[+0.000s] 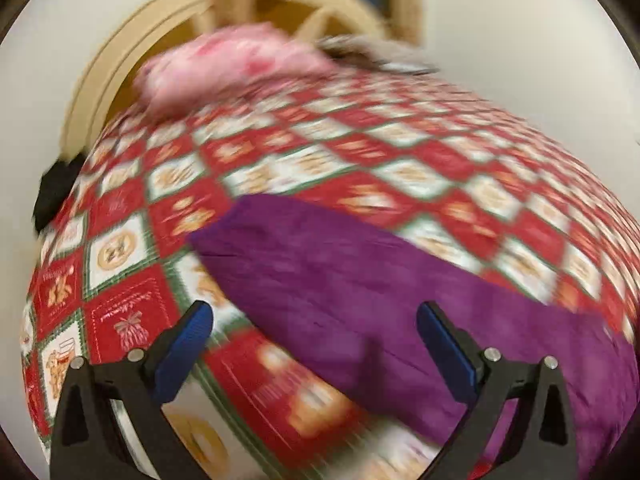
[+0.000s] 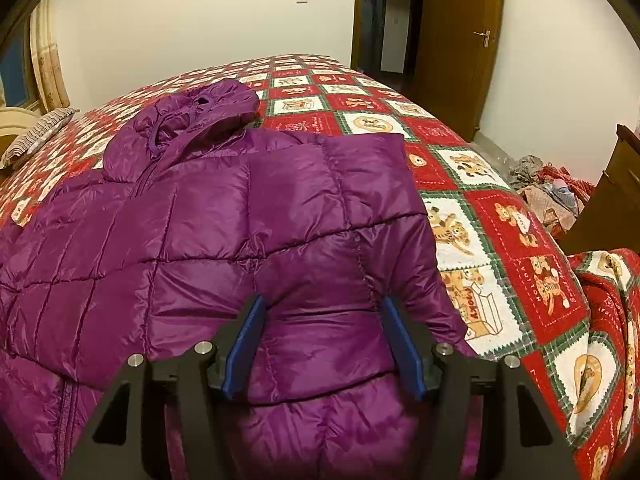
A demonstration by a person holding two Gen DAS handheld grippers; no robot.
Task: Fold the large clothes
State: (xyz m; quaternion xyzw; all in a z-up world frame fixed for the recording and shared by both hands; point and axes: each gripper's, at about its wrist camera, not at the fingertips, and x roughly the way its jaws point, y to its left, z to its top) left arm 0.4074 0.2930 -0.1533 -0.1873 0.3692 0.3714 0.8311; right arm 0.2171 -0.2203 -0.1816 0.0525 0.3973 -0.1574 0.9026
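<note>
Right up close, the right gripper (image 2: 322, 344) hovers over the purple puffer jacket (image 2: 224, 216), jaws apart, blue pads either side of a puffy fold of the folded-over sleeve; I cannot tell whether they touch it. The left gripper (image 1: 314, 344) has its jaws spread wide with nothing between them, over the jacket's edge in a heavily blurred view. The jacket lies flat on the red-and-white bear-print bedspread (image 2: 472, 184), hood (image 2: 208, 108) at the far end. Beyond sit a pink pillow (image 1: 232, 64), a striped pillow (image 2: 40, 132) and a wooden door (image 2: 460, 40).
</note>
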